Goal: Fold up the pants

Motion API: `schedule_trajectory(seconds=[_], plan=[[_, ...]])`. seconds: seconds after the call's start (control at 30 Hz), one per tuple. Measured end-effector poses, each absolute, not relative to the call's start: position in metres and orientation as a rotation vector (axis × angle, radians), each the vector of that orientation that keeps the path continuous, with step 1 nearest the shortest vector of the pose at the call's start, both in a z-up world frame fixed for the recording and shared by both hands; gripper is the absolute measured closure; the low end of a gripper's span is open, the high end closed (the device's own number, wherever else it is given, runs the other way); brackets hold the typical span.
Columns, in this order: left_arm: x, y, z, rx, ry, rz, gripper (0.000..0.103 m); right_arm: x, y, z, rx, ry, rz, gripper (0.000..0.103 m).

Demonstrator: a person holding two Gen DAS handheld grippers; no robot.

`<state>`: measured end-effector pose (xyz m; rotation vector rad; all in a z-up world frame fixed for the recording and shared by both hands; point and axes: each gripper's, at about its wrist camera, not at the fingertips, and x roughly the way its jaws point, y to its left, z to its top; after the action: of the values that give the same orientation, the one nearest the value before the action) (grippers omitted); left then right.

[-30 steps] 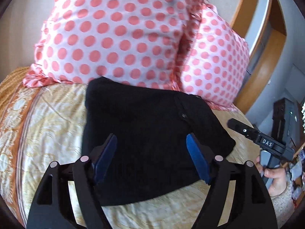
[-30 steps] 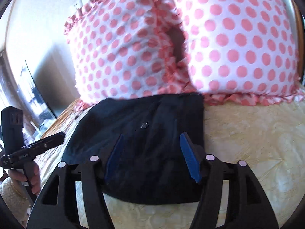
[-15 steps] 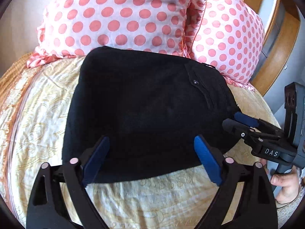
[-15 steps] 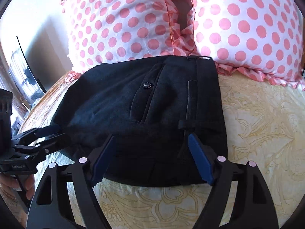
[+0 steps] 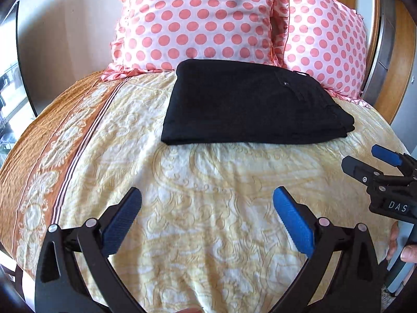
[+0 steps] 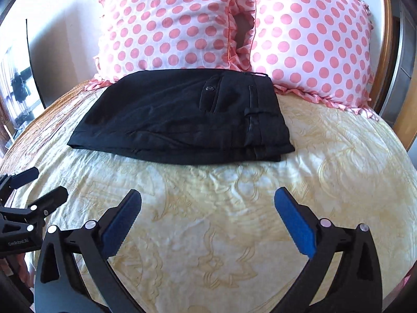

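Observation:
The black pants [image 5: 250, 104] lie folded in a flat rectangle on the yellow patterned bedspread [image 5: 208, 221], just in front of the pillows; they also show in the right wrist view [image 6: 187, 120] with the back pocket and waistband up. My left gripper [image 5: 207, 195] is open and empty, held above bare bedspread well short of the pants. My right gripper [image 6: 208, 198] is open and empty too, likewise short of the pants. The right gripper shows at the right edge of the left wrist view [image 5: 365, 164], the left gripper at the left edge of the right wrist view [image 6: 39, 185].
Two pink polka-dot pillows [image 5: 203, 20] [image 6: 310, 39] lean against the wall behind the pants. A wooden headboard or frame [image 5: 401, 60] stands at the right. An orange border [image 5: 44, 135] runs along the bed's left side.
Both grippers have pulled back from over the pants toward the near side of the bed. The pants stay folded by the pillows. Both grippers stay open.

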<state>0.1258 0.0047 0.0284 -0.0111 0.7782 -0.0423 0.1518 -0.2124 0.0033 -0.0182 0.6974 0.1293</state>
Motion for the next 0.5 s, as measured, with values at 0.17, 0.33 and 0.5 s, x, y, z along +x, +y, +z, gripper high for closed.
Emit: schedule_trajectory(seconds=[0.17,0.33,0.5], plan=[[0.107,-0.001,0.014,-0.006,0.774,-0.059,0.002,0.128,-0.207,-0.014,0.035,0.715,0.111,0.001],[0.099,-0.014,0.005,0.069,0.761,-0.076,0.002,0.111,-0.202,-0.025,-0.027,0.69,0.027,0.001],[0.093,-0.017,0.003,0.076,0.743,-0.089,0.002,0.102,-0.208,-0.03,-0.003,0.667,0.027,0.001]])
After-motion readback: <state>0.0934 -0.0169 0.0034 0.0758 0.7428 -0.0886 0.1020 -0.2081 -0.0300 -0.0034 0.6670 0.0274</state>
